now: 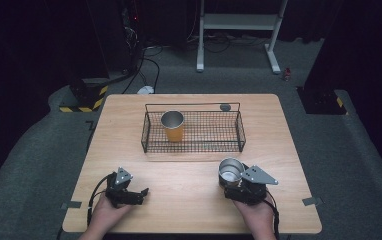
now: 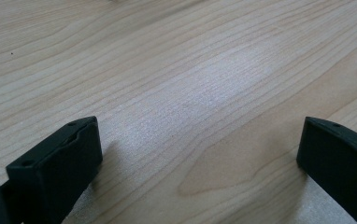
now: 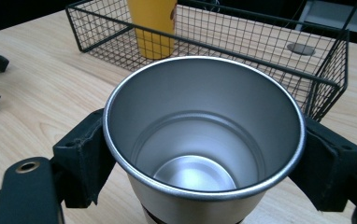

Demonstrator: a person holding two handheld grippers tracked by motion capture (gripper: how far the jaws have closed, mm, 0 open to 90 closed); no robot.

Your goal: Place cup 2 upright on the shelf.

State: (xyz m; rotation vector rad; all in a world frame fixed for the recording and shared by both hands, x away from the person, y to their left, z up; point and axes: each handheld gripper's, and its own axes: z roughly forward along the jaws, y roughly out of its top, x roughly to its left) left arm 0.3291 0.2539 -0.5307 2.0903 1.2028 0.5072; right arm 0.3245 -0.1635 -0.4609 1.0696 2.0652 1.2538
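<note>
Right tongs [image 3: 204, 154] clamped on a stainless steel cup [image 3: 203, 140], one black jaw pressed to each side of the wall just under the rolled rim. Cup upright, empty, mouth open to the camera, tapering toward a round flat base; inside brushed and dull-bright, with a faint step ring partway down. Seen from the high view at the near right of the counter [image 1: 189, 175], steel cup [image 1: 230, 171] gripped by the right tongs [image 1: 234, 182], grey three-cornered plate riding on top, a hand behind at the counter's near edge.

Left tongs [image 2: 200, 154] spread wide, holding nothing, only bare wood between the two blocky matte-black jaws. In the high view, left tongs [image 1: 140, 194] low over the near left of the counter, well apart from the cup, cable looping back toward the hand.

Counter of pale wood with long wavy grain, smooth and lightly sheened under the light.

Farther back, at mid-counter, a black wire basket [image 1: 239, 131]: rectangular, fine mesh floor and walls, thicker rod rim and a raised rail along the far side. Inside it, toward the left end, a second cup [image 1: 173, 126], orange-yellow outside, steel-grey within, standing upright. A small dark round disc [image 1: 225, 107] on the counter just beyond the basket's far right corner. Basket near the held cup, not touching it.
</note>
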